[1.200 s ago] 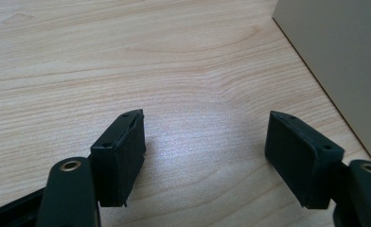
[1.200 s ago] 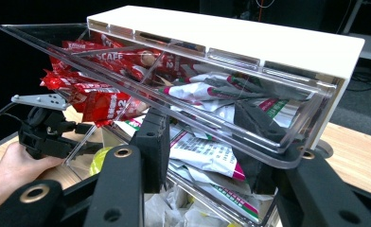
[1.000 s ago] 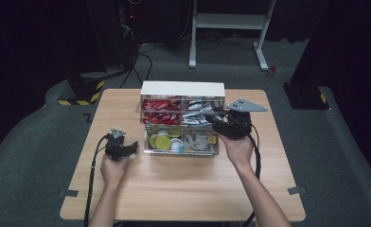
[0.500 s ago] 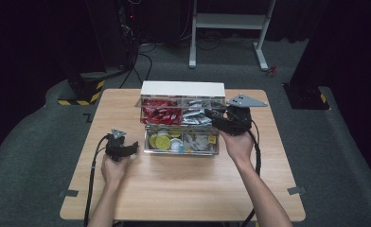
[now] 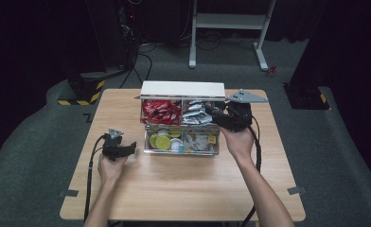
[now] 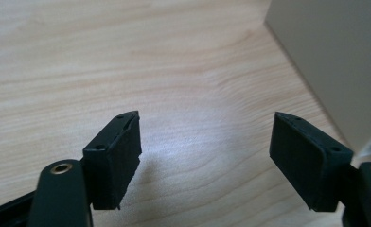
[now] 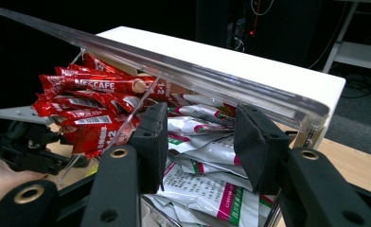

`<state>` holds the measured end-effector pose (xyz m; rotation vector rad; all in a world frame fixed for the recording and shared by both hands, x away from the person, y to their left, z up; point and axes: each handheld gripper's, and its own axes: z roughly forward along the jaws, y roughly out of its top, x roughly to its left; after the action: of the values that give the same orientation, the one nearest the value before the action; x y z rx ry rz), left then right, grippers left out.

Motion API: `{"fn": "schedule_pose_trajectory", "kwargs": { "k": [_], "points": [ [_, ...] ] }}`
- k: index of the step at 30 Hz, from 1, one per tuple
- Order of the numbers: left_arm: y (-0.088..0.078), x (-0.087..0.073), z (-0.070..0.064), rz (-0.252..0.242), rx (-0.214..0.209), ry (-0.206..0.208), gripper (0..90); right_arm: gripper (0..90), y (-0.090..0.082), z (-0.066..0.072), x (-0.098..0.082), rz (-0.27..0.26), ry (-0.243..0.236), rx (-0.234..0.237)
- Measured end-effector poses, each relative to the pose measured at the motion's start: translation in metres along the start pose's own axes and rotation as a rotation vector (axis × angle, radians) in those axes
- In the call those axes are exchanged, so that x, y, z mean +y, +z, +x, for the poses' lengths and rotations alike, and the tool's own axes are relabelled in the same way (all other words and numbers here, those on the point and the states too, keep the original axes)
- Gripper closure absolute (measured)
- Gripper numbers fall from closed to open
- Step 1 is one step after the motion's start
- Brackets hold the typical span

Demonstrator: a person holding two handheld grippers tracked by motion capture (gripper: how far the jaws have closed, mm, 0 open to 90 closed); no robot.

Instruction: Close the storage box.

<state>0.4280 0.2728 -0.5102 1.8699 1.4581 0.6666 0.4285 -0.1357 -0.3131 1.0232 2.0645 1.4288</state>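
A clear plastic organiser box [image 5: 181, 144] sat mid-table, its white lid [image 5: 182, 89] propped open behind; red Nescafé sticks [image 7: 86, 101] filled the back-left compartment and round yellow and white capsules [image 5: 163, 140] the front. The transparent rim crossed in front of the right gripper [image 7: 200, 137], whose padded black jaws hung partly apart above the crinkled silver-white sachets [image 7: 207, 156] in the back-right compartment, grasping nothing. The left gripper [image 6: 205, 151] rested released, wide over bare pale wood table [image 6: 127, 56] beside the box.

Dark lab: cabled equipment rack [image 5: 127, 28], hazard-striped base [image 5: 84, 90].
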Motion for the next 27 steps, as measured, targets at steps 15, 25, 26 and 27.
{"fn": "schedule_pose_trajectory", "kwargs": {
  "k": [15,25,26,27],
  "points": [
    [-0.042,0.021,0.001,-0.12,-0.187,0.022,33.3,55.2,0.0,-0.001,0.005,-0.001,-0.002,-0.006],
    [-0.059,0.026,0.003,-0.156,-0.233,0.013,34.5,55.3,0.001,-0.001,0.006,-0.003,-0.001,-0.005],
    [-0.062,0.027,0.003,-0.171,-0.237,0.013,34.5,55.3,0.001,-0.001,0.006,-0.003,0.002,-0.005],
    [-0.065,0.028,0.002,-0.181,-0.243,0.012,35.4,55.3,0.001,-0.001,0.006,-0.001,0.001,-0.006]
  ]
}}
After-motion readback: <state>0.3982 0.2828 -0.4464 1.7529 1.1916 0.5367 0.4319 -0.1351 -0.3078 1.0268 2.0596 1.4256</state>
